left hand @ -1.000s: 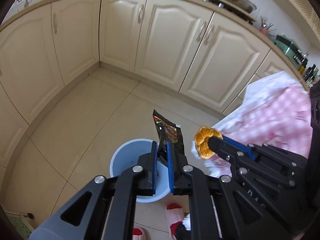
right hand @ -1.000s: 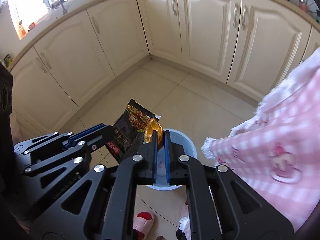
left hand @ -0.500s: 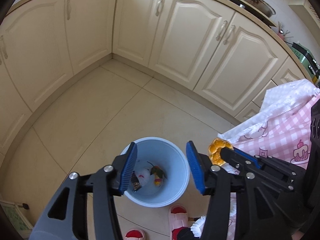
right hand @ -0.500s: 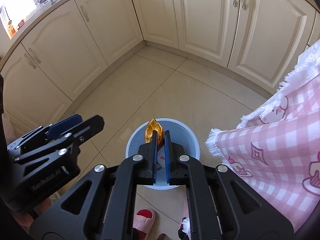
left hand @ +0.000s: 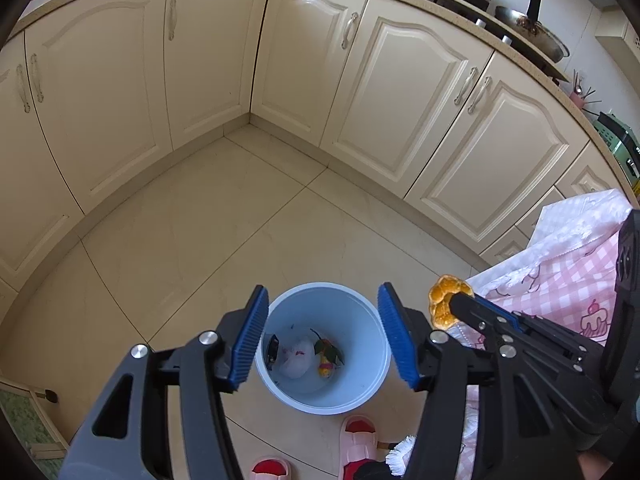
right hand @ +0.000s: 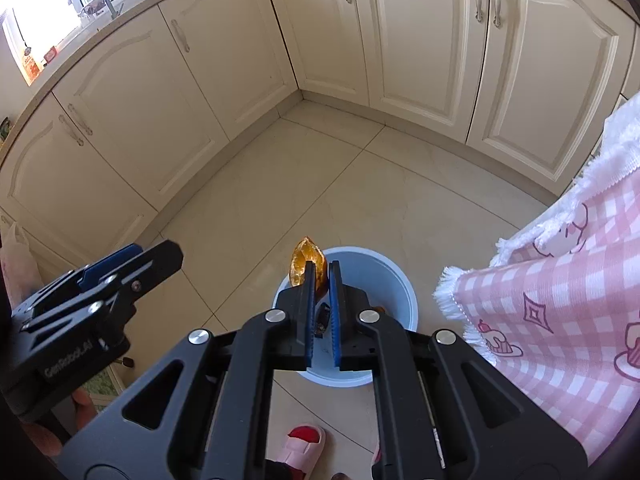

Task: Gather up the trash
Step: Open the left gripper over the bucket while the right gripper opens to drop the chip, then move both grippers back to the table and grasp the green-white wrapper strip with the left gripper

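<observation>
A light blue trash bin [left hand: 380, 360] [right hand: 400, 280] stands on the tiled floor below both grippers. Inside lie a dark snack wrapper [left hand: 273, 350], white crumpled paper [left hand: 296, 358] and a bit of fruit with leaves [left hand: 327, 354]. My left gripper [left hand: 320, 338] hangs over the bin, its jaws opening and nothing between them. My right gripper [right hand: 319, 276] is shut on an orange peel [right hand: 306, 266] [left hand: 444, 304], held above the bin's near rim. In the left wrist view the right gripper comes in from the right with the peel at its tip.
Cream kitchen cabinets [left hand: 400, 92] wrap around the floor's far side. A pink checked tablecloth [right hand: 560, 300] [left hand: 560, 280] hangs at the right, close to the bin. A person's pink slippers [left hand: 358, 440] [right hand: 300, 446] stand just before the bin. Pans [left hand: 532, 34] sit on the counter.
My left gripper opened and let go of the snack wrapper, which now lies in the bin. Both grippers moved closer over the bin. The right one kept the peel.
</observation>
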Motion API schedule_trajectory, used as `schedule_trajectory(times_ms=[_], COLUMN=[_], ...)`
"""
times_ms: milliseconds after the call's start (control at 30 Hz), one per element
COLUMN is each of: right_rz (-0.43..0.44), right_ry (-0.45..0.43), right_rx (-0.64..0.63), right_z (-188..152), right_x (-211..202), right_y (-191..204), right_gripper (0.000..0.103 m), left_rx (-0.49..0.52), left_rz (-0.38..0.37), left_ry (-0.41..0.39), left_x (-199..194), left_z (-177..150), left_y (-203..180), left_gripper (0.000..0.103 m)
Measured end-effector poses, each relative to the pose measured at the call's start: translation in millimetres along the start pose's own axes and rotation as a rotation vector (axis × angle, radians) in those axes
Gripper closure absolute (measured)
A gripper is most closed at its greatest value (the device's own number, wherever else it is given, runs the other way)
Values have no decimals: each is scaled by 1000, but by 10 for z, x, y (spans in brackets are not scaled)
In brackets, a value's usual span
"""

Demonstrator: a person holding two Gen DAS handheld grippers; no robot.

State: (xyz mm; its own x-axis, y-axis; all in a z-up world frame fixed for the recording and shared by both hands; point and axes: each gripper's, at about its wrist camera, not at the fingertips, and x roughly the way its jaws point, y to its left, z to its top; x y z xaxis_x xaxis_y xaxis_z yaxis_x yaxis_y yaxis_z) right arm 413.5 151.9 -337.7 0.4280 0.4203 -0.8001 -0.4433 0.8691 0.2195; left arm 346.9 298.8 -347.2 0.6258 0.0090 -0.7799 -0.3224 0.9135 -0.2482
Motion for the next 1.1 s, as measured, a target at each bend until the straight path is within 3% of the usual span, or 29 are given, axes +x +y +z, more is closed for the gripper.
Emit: schedule_trajectory(times_ms=[200,267,433,467,800,1100], right_rz=[-24,-29,-37,-36,-49,-107], right_ry=[-40,-50,-86,-100,-218,-372], right_rx=[4,10,11,11,-20,26], right_z=[70,79,86,89,73,-202], right_x=[-125,-187,-370,-440,-1312,-2591], right_y=[28,34,40,44,78,-308], right_gripper=[94,89,59,58,58,52], left_rx=[-11,-13,-6,-5,28,124], left_rz=[2,-3,-5,-7,-36,-139], left_ry=[-23,-32,-64,-70,-169,-289], left_x=[-179,-240,-468,-522,-1274,-2125], left_z=[21,40,66,71,98,33], left_y=[51,41,-32,-45,-323,-1077], left_gripper=[46,45,43,43,41,34])
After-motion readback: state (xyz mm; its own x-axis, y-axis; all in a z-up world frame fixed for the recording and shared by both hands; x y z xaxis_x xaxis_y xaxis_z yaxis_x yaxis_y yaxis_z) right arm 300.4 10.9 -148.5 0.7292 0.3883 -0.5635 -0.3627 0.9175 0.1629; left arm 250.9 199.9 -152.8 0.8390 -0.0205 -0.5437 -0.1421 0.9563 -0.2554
